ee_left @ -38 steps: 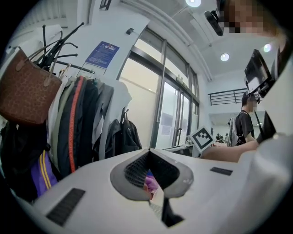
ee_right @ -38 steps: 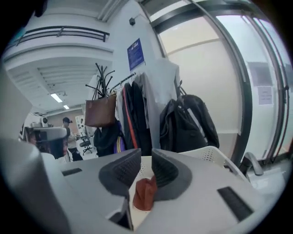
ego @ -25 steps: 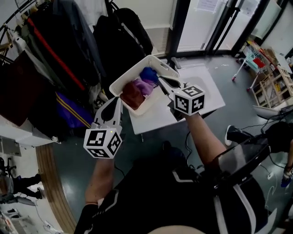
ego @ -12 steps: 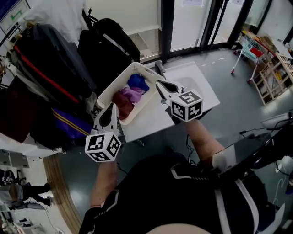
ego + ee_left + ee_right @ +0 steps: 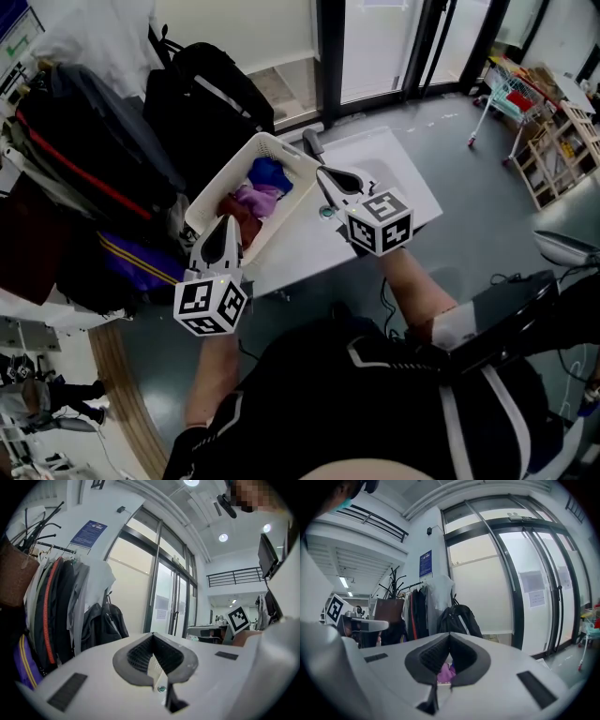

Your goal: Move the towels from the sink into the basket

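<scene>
**Towels in the basket, both grippers closed**

Head view: the white basket is at the left edge of the white worktop. The towels lie inside it: a blue one at the far end, a purple one in the middle and a dark red one nearest. The left gripper points at the basket's near side, its tips just beside the rim. The right gripper reaches to the basket's right corner, close by the rim. Dark coats hang on a rack to the left, and a black backpack stands beyond the basket.

Left gripper view: the fingers are closed, meeting at the tips. A sliver of the basket's perforated white wall shows in the slit below them. Whether the pads pinch it cannot be told. The coats hang on the left, with the backpack beside them and glass doors ahead. The right gripper's marker cube shows far right.

Right gripper view: the fingers are closed tip to tip. Purple towel shows through the small gap under the tips. The coats and backpack lie ahead, and the glass doors fill the right.
</scene>
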A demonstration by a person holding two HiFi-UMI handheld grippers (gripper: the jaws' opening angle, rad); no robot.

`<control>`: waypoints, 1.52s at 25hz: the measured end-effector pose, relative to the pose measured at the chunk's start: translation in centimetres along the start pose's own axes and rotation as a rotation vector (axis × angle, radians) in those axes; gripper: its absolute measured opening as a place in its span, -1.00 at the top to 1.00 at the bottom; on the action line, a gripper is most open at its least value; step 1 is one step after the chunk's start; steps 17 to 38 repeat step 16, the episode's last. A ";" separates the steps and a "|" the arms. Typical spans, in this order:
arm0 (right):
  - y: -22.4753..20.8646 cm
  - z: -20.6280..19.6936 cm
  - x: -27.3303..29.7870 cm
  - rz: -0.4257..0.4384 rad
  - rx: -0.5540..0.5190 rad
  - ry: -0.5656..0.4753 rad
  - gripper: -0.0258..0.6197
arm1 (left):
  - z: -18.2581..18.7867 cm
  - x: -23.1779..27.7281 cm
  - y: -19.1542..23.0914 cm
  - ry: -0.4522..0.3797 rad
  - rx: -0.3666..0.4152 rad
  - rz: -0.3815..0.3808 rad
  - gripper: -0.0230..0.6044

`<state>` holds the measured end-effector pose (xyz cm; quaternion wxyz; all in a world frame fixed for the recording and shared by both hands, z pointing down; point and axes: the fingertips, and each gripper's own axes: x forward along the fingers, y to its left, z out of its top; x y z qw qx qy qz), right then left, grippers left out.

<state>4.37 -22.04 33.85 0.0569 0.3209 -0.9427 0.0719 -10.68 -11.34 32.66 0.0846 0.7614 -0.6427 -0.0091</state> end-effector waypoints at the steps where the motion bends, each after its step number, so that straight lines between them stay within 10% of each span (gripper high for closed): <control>1: 0.0 -0.1 0.0 0.002 0.000 0.001 0.90 | -0.1 0.1 -0.1 0.003 0.000 -0.001 0.91; 38: -0.5 0.2 -0.7 -0.005 0.016 -0.018 0.90 | -0.2 0.1 -1.0 0.014 0.011 -0.017 0.91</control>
